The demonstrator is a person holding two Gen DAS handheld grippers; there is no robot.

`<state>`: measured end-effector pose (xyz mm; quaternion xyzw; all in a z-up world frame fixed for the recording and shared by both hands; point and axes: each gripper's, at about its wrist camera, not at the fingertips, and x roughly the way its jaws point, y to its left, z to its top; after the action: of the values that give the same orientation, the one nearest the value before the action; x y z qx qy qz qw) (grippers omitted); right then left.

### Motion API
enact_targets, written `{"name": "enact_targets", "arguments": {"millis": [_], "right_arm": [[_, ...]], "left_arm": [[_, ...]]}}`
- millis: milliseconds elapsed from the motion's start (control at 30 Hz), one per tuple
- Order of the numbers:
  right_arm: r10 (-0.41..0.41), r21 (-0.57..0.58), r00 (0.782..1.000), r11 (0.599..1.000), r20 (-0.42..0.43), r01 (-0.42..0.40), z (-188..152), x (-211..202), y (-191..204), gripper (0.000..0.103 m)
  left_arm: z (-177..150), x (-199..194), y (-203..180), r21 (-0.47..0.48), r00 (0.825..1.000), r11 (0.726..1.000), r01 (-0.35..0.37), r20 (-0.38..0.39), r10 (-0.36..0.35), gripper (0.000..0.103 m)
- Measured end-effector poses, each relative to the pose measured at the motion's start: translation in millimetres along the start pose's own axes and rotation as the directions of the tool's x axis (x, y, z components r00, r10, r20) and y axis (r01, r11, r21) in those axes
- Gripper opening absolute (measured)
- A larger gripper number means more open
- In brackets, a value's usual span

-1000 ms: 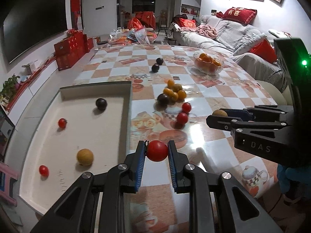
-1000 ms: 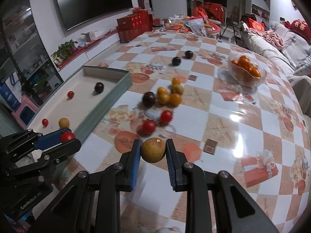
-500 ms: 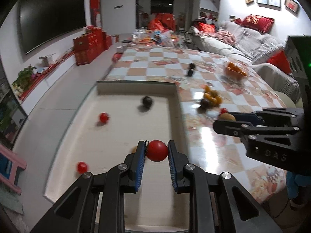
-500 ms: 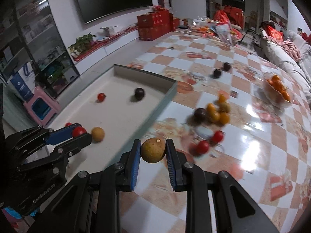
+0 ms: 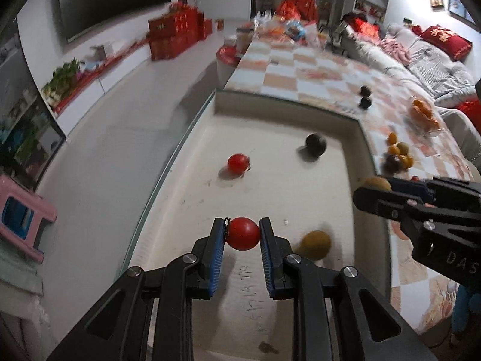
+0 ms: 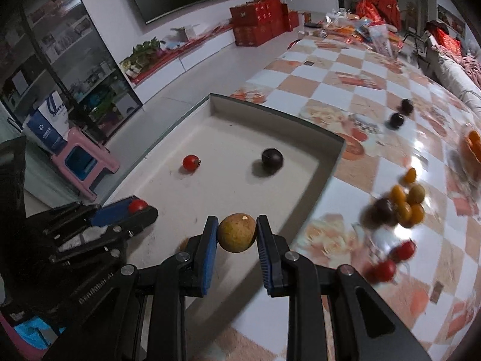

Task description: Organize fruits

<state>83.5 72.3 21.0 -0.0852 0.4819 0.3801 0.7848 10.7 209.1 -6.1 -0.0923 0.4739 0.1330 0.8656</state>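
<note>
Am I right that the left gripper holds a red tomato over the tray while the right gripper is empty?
Not quite: the left gripper does hold the red tomato over the tray, but the right gripper is not empty. The right wrist view shows it shut on a tan round fruit.

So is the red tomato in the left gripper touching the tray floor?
Apart. The left wrist view shows the red tomato pinched between the left gripper's pads, held above the tray.
</note>
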Motion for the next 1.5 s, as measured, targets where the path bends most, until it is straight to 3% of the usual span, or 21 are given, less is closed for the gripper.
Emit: {"name": "enact_targets", "arguments": {"millis": [333, 567, 700, 833, 900, 933, 967, 1033, 1333, 1500], "right_arm": [[-0.013, -0.005, 0.997, 1.000, -0.080, 0.013, 15.0, 45.4, 4.4, 0.028], [0.002, -0.006, 0.995, 1.000, -0.100, -0.002, 12.7, 54.2, 3.7, 0.030], [0.027, 0.009, 0.995, 1.000, -0.101, -0.026, 12.9, 51.8, 1.2, 0.057], [0.034, 0.004, 0.996, 0.999, -0.086, -0.034, 13.4, 44.9, 2.6, 0.060], [0.043, 0.007, 0.996, 0.999, -0.072, -0.043, 13.9, 39.2, 2.9, 0.067], [0.045, 0.009, 0.997, 0.999, -0.067, -0.044, 14.5, 36.9, 2.0, 0.073], [0.047, 0.011, 0.997, 0.999, -0.062, -0.047, 14.6, 34.9, 1.4, 0.074], [0.047, 0.013, 0.997, 0.999, -0.054, -0.046, 14.5, 31.6, 0.0, 0.075], [0.050, 0.053, 0.999, 0.997, 0.015, -0.051, 13.3, -3.7, -12.7, 0.089], [0.034, 0.077, 0.998, 0.996, 0.049, -0.037, 0.4, -32.2, -34.2, 0.091]], "left_arm": [[13.8, 23.2, -4.1, 0.031, 0.997, 0.997, -0.073, -0.026, 0.074, 0.025], [10.0, 33.5, -5.2, 0.052, 0.995, 0.996, -0.075, -0.061, 0.078, 0.025], [8.6, 32.4, -6.2, 0.060, 0.997, 0.996, -0.060, -0.054, 0.063, 0.025], [7.0, 30.9, -5.3, 0.063, 0.997, 0.997, -0.053, -0.052, 0.056, 0.026], [6.5, 29.8, -3.5, 0.051, 0.998, 0.998, -0.044, -0.050, 0.047, 0.059], [6.0, 26.9, -2.1, 0.038, 0.999, 0.998, -0.043, -0.031, 0.044, 0.090], [4.9, 18.9, -0.4, 0.019, 0.999, 0.999, -0.048, 0.025, 0.047, 0.094], [5.5, 13.2, -1.3, 0.027, 0.998, 0.999, -0.046, 0.050, 0.044, 0.094], [4.5, -0.3, -15.1, 0.037, 0.999, 0.998, -0.049, 0.026, 0.048, 0.094], [-0.6, -12.1, -26.2, -0.002, 0.999, 1.000, 0.031, 0.028, -0.031, 0.094]]}}
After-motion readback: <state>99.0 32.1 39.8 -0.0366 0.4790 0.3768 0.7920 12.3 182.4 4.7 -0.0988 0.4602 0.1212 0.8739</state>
